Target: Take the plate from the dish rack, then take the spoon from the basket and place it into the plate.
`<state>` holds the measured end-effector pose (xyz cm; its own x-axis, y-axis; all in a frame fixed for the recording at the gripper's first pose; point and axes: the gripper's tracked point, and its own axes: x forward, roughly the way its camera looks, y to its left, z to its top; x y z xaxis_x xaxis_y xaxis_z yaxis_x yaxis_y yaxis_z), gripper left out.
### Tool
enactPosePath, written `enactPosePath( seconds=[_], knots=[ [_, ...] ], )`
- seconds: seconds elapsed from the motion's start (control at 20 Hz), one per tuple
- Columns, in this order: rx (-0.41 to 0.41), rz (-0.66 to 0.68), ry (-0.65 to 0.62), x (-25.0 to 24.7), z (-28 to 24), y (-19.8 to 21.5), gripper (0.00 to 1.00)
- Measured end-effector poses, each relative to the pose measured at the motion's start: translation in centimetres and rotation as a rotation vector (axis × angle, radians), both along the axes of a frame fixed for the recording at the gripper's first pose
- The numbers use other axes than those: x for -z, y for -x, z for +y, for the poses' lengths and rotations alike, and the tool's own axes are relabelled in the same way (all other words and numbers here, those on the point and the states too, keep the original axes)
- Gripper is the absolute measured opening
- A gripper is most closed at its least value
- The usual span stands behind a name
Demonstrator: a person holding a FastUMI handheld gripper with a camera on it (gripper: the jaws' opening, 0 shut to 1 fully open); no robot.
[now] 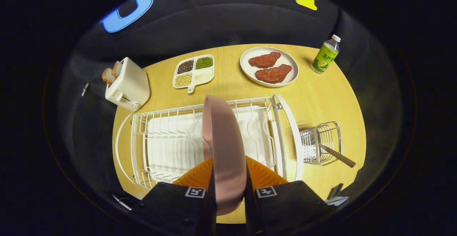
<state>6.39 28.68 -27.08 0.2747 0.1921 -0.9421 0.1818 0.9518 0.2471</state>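
A pink plate [223, 139] stands on edge between my fingers, held over the white wire dish rack [160, 143]. My gripper [229, 179] is shut on the plate's lower rim, one finger on each face. To the right of the rack sits a small wire basket [323, 141], and the wooden handle of the spoon [341, 156] sticks out of it toward the right. The spoon's bowl is hidden inside the basket.
On the wooden table [314, 96] beyond the rack stand a white toaster [128, 86] with bread, a divided dish of beans [194, 71], a white plate with two pieces of meat [269, 66] and a green bottle [325, 55].
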Motion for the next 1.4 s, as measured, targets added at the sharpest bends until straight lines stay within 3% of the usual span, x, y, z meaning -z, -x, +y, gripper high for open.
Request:
enactPosePath(
  seconds=[0.15, 0.45, 0.85, 1.4],
  knots=[
    [0.002, -0.009, 0.06, -0.7, -1.0, -0.2, 0.31],
    [-0.082, -0.115, 0.235, -4.1, -2.8, -2.2, 0.3],
    [0.018, -0.136, -0.003, -5.9, -3.7, 0.9, 0.3],
    [-0.028, -0.151, -0.25, -7.6, -4.0, 13.4, 0.3]
  ],
)
